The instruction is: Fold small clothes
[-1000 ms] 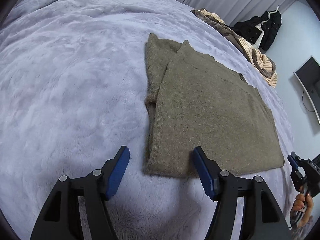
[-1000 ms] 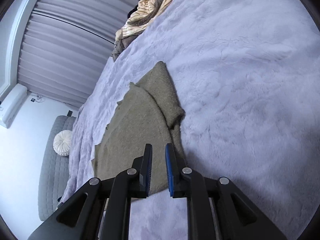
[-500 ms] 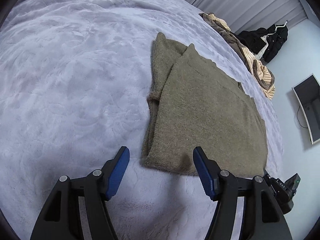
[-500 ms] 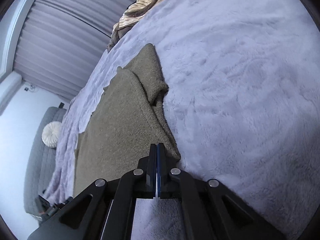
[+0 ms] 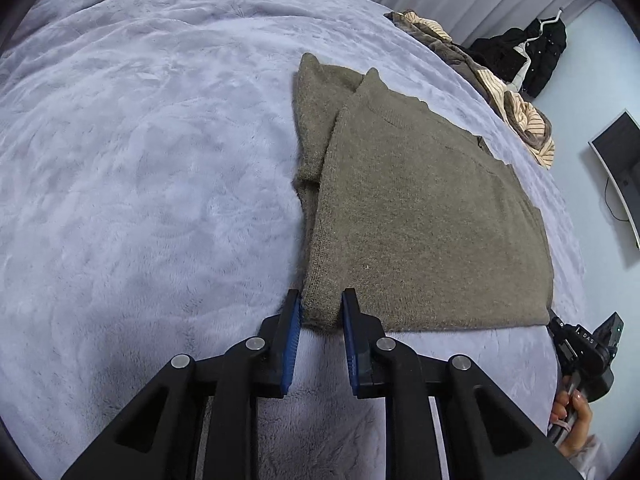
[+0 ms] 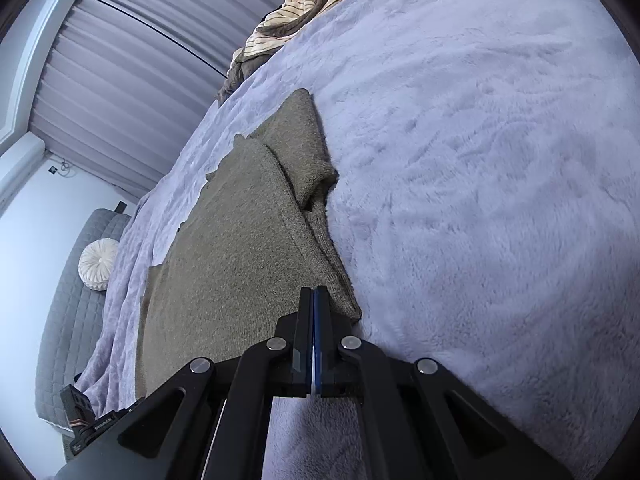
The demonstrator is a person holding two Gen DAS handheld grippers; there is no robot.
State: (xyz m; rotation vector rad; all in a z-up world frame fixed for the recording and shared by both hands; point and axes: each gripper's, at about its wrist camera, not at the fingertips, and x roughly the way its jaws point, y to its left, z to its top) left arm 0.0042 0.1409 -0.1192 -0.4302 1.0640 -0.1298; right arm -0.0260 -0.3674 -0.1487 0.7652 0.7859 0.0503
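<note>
An olive-brown knitted sweater (image 5: 420,208) lies flat on the lilac bed cover (image 5: 140,168), sleeves folded in. My left gripper (image 5: 320,304) has its blue pads closed in on the sweater's near left hem corner, with a fold of knit between them. In the right wrist view the same sweater (image 6: 240,248) runs away from me. My right gripper (image 6: 314,296) is fully shut at the sweater's near right hem corner; I cannot tell if fabric is pinched between the pads.
A heap of striped and brown clothes (image 5: 512,104) lies at the bed's far edge, with a black jacket (image 5: 532,56) hanging behind. A monitor (image 5: 620,168) is on the right wall. Pleated curtains (image 6: 132,80) and a grey sofa (image 6: 72,300) show in the right wrist view.
My left gripper moved forward to the hem corner and closed from wide open onto it. My right gripper closed fully and came down to the opposite hem corner.
</note>
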